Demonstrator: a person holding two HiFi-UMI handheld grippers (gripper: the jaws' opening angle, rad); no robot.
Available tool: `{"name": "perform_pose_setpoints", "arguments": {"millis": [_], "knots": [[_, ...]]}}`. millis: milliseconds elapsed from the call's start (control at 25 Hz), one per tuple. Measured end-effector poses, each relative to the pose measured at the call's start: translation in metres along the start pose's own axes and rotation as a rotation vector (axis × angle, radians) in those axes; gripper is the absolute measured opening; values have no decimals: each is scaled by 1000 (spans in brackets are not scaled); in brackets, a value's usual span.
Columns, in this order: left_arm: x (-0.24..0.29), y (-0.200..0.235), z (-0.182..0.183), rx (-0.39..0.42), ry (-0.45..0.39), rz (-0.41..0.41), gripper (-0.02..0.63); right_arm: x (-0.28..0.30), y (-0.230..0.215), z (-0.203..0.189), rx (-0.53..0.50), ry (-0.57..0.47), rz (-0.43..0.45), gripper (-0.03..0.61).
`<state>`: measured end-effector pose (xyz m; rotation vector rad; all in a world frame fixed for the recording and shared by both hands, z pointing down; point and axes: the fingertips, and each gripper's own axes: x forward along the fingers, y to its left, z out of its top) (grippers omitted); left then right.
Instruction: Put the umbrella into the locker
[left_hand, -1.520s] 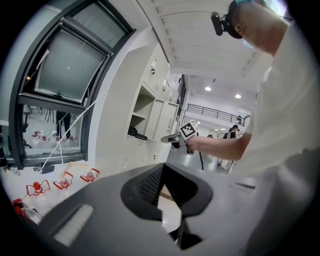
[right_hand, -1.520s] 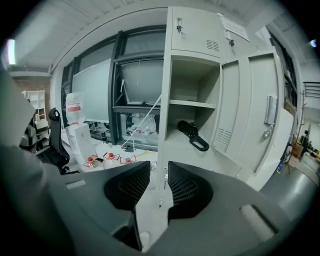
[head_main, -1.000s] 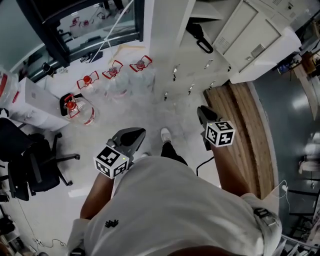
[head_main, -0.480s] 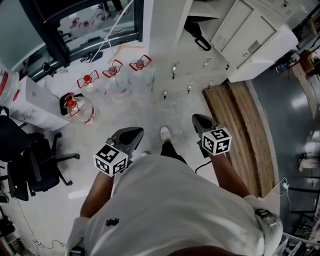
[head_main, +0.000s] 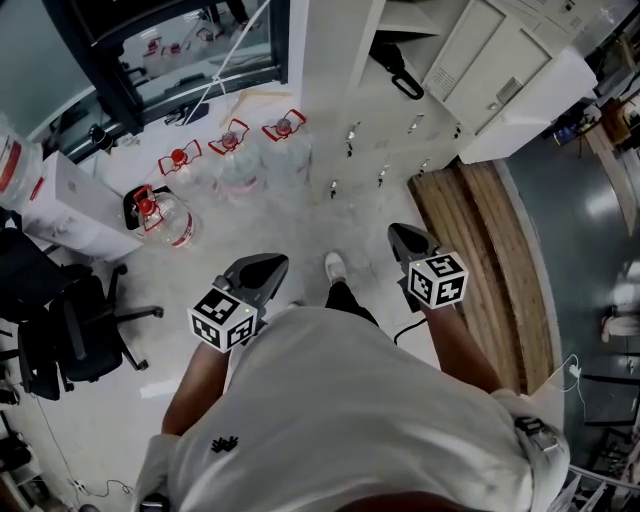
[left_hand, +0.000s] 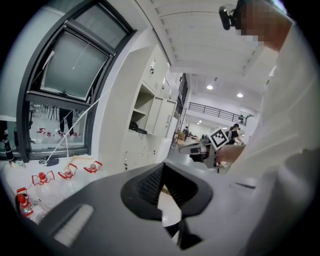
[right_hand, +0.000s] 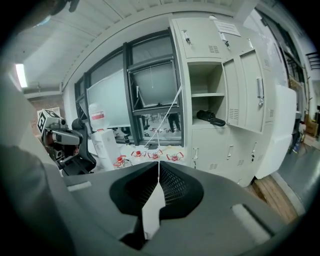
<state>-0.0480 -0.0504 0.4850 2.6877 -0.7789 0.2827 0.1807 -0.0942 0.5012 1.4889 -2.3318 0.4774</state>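
The black folded umbrella (head_main: 397, 68) lies on a shelf of the open white locker (head_main: 440, 60), far ahead of both grippers. It also shows in the right gripper view as the umbrella (right_hand: 210, 118) and in the left gripper view as the umbrella (left_hand: 138, 130). My left gripper (head_main: 272, 264) is held in front of the body, shut and empty. In its own view the left gripper (left_hand: 161, 166) has its tips touching. My right gripper (head_main: 400, 233) is also near the body; in its view the right gripper (right_hand: 158, 164) closes the last bit, tips meeting on nothing.
Several water jugs with red handles (head_main: 230, 140) stand on the floor left of the locker. An office chair (head_main: 60, 330) and white boxes (head_main: 70, 205) are at the left. A wooden platform (head_main: 490, 260) runs along the right. The locker door (right_hand: 250, 90) stands open.
The right gripper has drawn slightly back toward the body. The left gripper has hardly shifted. The umbrella lies where it was.
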Motion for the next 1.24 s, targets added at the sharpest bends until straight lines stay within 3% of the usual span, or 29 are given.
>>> {"name": "perform_pose_setpoints", "arguments": {"millis": [720,1240], "knots": [[2,8,-8,-24,20,-5,55,3,-1,11,-62,-13,-10,3],[37,34,2,-47,28,-9,55,35,-41,42,-109,-9,-15,3]]}}
